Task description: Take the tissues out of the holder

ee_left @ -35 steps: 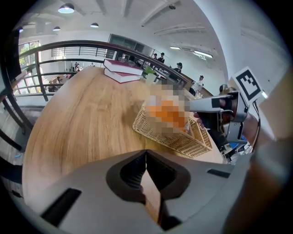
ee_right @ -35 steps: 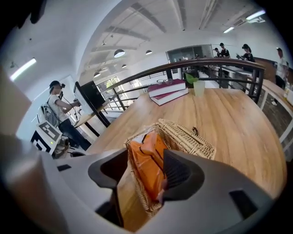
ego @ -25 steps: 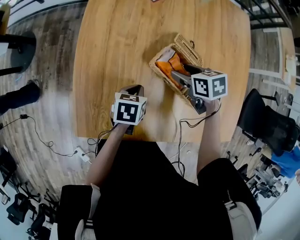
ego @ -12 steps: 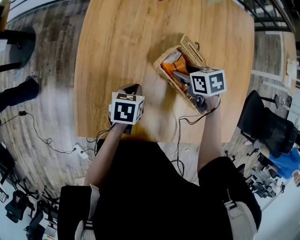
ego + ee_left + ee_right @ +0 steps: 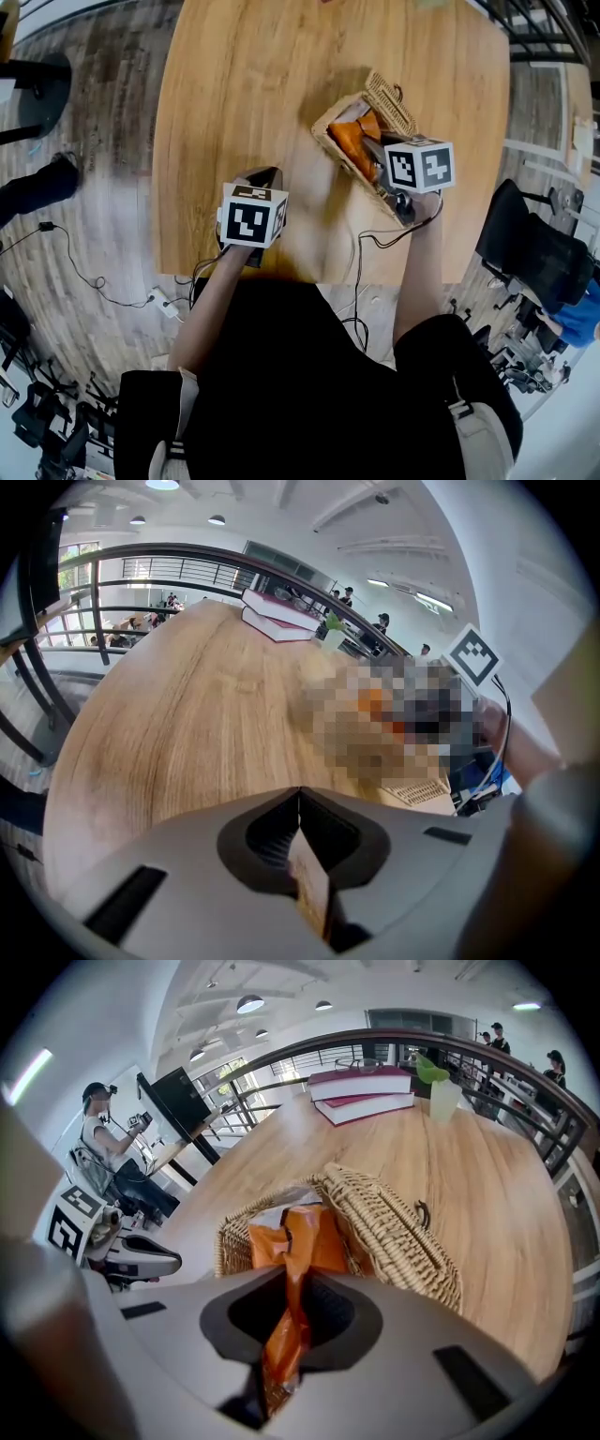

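A wicker holder (image 5: 330, 142) with its lid (image 5: 391, 101) swung open sits on the wooden table (image 5: 244, 84), right of centre. An orange tissue pack (image 5: 352, 139) lies inside it. My right gripper (image 5: 371, 146) reaches into the holder; its jaws are closing and pinch a fold of the orange tissue pack (image 5: 298, 1241) over the holder (image 5: 398, 1232). My left gripper (image 5: 262, 178) rests near the table's front edge, shut, well left of the holder. A thin tan strip shows at the seam of the left gripper (image 5: 305, 855); I cannot tell what it is.
Two stacked books (image 5: 362, 1087) and a green cup (image 5: 441, 1091) stand at the table's far end. A black chair (image 5: 534, 253) is on the floor to the right, and a cable (image 5: 94, 281) lies to the left. Railings ring the table.
The right gripper's jaws have come together on the orange pack, bunching its wrapper upward. The left gripper has stayed in place.
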The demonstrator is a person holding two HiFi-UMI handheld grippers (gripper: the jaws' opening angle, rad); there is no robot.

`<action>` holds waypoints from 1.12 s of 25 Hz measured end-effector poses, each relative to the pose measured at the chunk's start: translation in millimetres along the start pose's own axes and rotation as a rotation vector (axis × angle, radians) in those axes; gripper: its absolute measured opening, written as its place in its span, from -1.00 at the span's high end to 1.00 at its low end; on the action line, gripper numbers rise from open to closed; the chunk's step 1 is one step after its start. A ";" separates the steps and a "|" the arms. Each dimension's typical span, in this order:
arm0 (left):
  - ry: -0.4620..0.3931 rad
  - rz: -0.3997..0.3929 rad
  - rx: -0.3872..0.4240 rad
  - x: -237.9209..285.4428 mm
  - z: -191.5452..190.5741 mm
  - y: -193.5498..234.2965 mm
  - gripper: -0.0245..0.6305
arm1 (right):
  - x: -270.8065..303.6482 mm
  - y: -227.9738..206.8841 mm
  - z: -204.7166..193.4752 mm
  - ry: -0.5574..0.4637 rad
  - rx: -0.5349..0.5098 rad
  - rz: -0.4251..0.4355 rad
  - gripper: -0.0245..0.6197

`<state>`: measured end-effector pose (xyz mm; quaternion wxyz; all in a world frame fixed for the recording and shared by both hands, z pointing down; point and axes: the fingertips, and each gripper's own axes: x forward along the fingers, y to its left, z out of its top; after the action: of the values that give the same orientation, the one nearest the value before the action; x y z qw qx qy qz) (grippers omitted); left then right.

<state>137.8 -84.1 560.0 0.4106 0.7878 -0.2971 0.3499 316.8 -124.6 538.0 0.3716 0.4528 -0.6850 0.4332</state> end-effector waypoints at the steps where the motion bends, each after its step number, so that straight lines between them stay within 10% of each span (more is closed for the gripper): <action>1: 0.001 -0.002 0.001 -0.4 -0.6 0.7 0.88 | -2.1 -0.3 0.0 -0.005 0.002 -0.004 0.77; 28: 0.011 -0.041 0.042 -21.5 -13.8 9.3 0.89 | -69.5 23.6 32.6 -0.152 -0.042 -0.091 0.87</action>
<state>114.1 -72.9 552.8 0.4026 0.8002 -0.2713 0.3520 312.6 -129.1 458.0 0.3471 0.5069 -0.6992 0.3656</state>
